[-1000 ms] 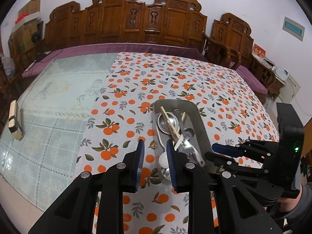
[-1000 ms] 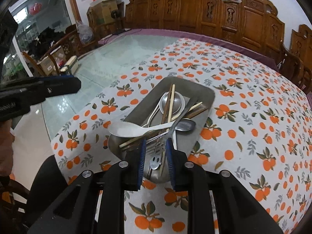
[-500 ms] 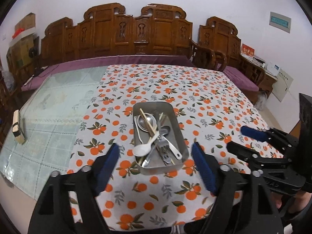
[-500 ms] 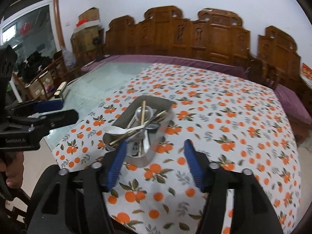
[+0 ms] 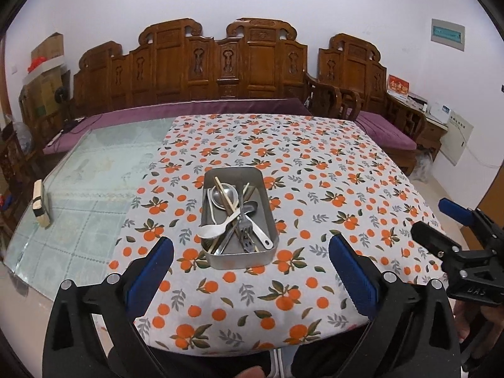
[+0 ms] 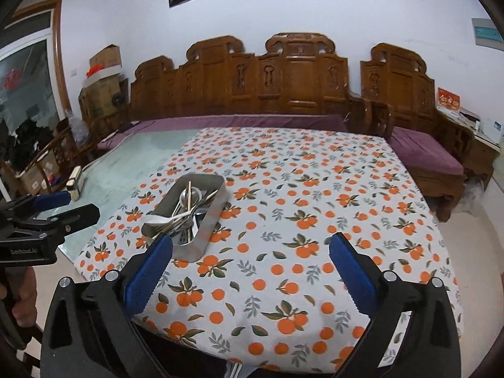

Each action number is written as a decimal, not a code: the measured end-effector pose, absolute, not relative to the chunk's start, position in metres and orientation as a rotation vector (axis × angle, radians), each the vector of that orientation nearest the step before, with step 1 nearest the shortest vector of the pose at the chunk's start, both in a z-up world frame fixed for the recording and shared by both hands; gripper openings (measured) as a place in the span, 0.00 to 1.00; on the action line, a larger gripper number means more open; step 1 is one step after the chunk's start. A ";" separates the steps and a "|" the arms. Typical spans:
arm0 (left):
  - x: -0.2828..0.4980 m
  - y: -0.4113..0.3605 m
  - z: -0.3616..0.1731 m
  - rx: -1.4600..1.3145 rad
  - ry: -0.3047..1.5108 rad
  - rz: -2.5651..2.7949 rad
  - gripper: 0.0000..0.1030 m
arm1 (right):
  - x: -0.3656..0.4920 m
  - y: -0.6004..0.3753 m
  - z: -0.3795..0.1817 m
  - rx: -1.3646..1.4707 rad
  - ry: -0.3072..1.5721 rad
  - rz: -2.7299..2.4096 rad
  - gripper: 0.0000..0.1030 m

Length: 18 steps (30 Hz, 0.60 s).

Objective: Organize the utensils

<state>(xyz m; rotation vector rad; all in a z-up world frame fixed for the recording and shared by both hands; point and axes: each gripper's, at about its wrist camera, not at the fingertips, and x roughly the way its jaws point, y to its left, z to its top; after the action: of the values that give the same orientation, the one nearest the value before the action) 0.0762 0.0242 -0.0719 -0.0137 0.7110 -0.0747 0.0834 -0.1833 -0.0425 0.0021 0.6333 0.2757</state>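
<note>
Left wrist view: left gripper (image 5: 250,260) spread wide, empty, hanging off near table edge. Right gripper (image 6: 250,261) same, fingers far apart, nothing held; likely backed off for overview. Metal tray (image 5: 271,241) on orange-print cloth (image 5: 330,189) near that edge, left of centre. Utensils (image 5: 234,217) heaped crosswise inside: white spoon, chopsticks, fork. Gathered, not sorted by type.

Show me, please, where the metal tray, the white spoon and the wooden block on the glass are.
metal tray (image 5: 242,260), left wrist view, near outer wall.
white spoon (image 5: 209,231), left wrist view, its bowl.
wooden block (image 5: 40,200), left wrist view, its top face.
</note>
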 end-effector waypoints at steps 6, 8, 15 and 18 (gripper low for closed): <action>0.068 0.017 -0.046 -0.021 0.658 -0.079 0.92 | 0.069 -0.194 -0.011 0.003 0.558 0.244 0.97; 0.065 0.014 -0.034 -0.025 0.628 -0.086 0.92 | 0.064 -0.198 0.004 -0.001 0.523 0.233 0.97; 0.049 0.007 0.005 -0.020 0.534 -0.083 0.92 | 0.048 -0.203 0.044 0.006 0.431 0.215 0.97; 0.042 0.006 0.016 -0.015 0.505 -0.076 0.92 | 0.042 -0.206 0.056 0.015 0.403 0.211 0.97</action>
<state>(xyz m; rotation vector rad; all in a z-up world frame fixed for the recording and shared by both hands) 0.0420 0.0059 0.0165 -0.0148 0.5046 -0.0764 0.0419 -0.2058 0.0560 0.0145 0.4034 0.2114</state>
